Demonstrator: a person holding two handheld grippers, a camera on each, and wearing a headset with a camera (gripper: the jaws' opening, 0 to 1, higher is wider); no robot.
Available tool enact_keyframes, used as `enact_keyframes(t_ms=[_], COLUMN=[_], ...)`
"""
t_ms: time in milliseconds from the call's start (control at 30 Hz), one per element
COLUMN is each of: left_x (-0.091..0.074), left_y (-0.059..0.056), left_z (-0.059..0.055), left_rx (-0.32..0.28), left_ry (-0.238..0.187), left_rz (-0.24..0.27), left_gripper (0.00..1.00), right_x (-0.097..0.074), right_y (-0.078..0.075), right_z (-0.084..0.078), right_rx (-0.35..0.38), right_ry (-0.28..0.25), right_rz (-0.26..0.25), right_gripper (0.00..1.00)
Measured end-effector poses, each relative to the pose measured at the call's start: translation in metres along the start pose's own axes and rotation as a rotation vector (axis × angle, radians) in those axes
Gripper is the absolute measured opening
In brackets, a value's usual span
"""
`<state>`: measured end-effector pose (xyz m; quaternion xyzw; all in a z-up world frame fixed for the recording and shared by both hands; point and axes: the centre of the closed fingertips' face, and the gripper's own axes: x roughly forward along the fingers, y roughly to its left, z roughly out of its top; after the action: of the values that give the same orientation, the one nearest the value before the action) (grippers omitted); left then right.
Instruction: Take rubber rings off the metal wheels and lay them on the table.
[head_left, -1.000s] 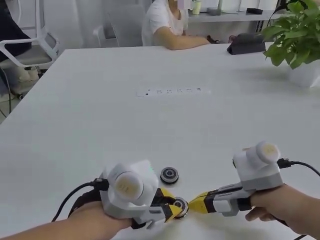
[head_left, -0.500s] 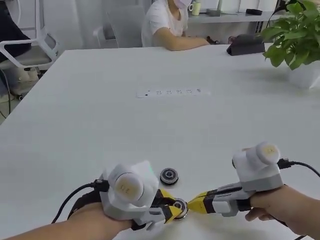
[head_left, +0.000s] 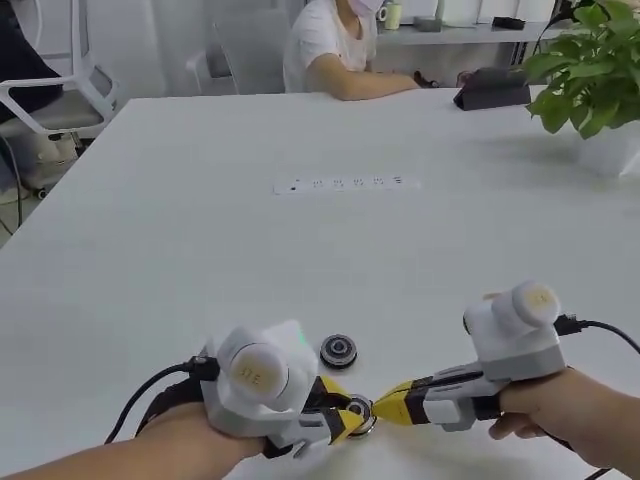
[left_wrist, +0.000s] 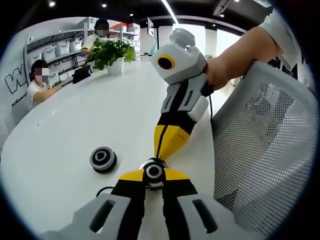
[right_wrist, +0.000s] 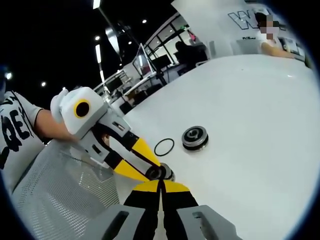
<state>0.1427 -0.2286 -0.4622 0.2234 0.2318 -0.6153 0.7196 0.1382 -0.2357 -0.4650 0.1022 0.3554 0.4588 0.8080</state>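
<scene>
A broad white matte table (head_left: 200, 230) is stretching away from the near edge toward the far side. Close to the near edge, a small round metal wheel with a black rubber tyre (head_left: 339, 350) is lying flat on the top. A thin loose black rubber ring (right_wrist: 164, 146) is lying flat just beside that wheel, on its near left side and not touching it. Toward the middle, a white row of flush sockets (head_left: 345, 183) is sitting in the surface. At the far right, a white pot holding a leafy green plant (head_left: 608, 148) is standing on the top. A dark wedge-shaped pouch (head_left: 492, 90) is resting left of it, by the far edge.
</scene>
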Motion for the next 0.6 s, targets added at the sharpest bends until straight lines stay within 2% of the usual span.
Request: enact_keyframes(t_ms=[600], left_x=[0.0003], left_y=[0.0005], left_z=[0.0002], left_rx=[0.001], left_ry=[0.003], left_rz=[0.001], left_gripper=[0.07], right_x=[0.0009], right_y=[0.0027], right_z=[0.0018], right_rx=[-0.029], right_ry=[0.007], right_rz=[0.003], right_gripper=[0.0])
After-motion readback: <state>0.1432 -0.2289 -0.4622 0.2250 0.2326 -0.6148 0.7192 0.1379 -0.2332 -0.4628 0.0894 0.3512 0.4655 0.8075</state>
